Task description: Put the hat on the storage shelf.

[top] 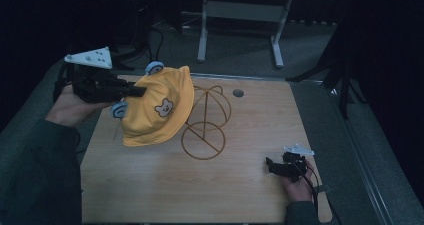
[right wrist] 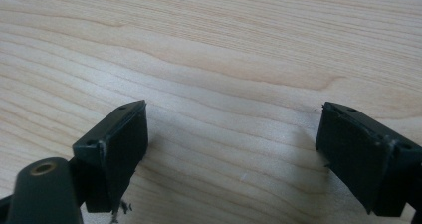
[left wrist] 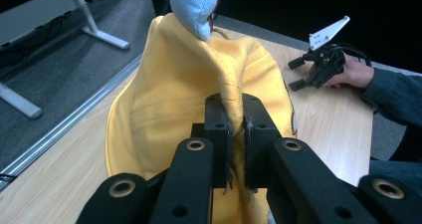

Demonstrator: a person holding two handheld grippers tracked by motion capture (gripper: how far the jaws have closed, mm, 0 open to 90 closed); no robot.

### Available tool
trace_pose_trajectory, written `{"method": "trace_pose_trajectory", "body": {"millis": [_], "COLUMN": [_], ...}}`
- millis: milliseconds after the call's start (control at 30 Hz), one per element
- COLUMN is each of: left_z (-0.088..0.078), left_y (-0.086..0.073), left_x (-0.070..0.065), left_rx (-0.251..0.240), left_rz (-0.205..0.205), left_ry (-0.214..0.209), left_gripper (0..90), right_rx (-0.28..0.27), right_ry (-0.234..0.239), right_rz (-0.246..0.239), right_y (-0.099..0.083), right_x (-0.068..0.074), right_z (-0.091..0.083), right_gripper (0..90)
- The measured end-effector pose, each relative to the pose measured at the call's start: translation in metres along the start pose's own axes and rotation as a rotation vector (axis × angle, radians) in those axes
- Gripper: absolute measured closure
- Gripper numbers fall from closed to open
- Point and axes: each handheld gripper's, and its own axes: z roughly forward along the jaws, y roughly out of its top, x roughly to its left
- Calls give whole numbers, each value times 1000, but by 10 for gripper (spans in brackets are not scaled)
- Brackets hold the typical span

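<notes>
A yellow bucket hat (top: 157, 110) with a small bear face and pale blue ears hangs tilted above the left part of the wooden table (top: 240, 195). My left gripper (top: 140, 91) comes in from the left and is shut on the hat's edge. In the left gripper view the jaws (left wrist: 238, 119) pinch a fold of the yellow fabric (left wrist: 169, 84), with a blue ear (left wrist: 194, 5) above. A gold wire hat stand (top: 207, 122) stands just right of the hat, which touches or overlaps its left side. My right gripper (top: 270, 166) rests low at the table's front right, open, with bare wood (right wrist: 224, 45) between its jaws (right wrist: 231, 139).
A small grey round disc (top: 238, 92) sits near the table's far edge. Behind the table stand the grey metal legs of another frame (top: 240, 15) on a dark floor. My right gripper (left wrist: 297, 73) also appears far off in the left gripper view.
</notes>
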Motion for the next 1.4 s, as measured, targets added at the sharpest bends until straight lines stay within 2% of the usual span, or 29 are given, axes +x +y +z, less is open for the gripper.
{"method": "trace_pose_trajectory", "body": {"millis": [300,633,833,1100,1400], "left_z": [10,33,53,73,102], "left_y": [13,25,35,45,59], "left_x": [1,5,7,9,4], "left_rx": [1,-10,18,29,78], "left_rz": [15,-2,1,-10,4], "left_ry": [-14,-20,-8,7,27], "left_gripper": [842,840,837,831,814], "right_rx": [0,0,0,0,0], "right_ry": [0,0,0,0,0], "right_rz": [0,0,1,0,0], "right_y": [0,0,0,0,0], "right_x": [0,0,0,0,0], "right_z": [0,0,0,0,0], "right_gripper": [130,129,130,129,130]}}
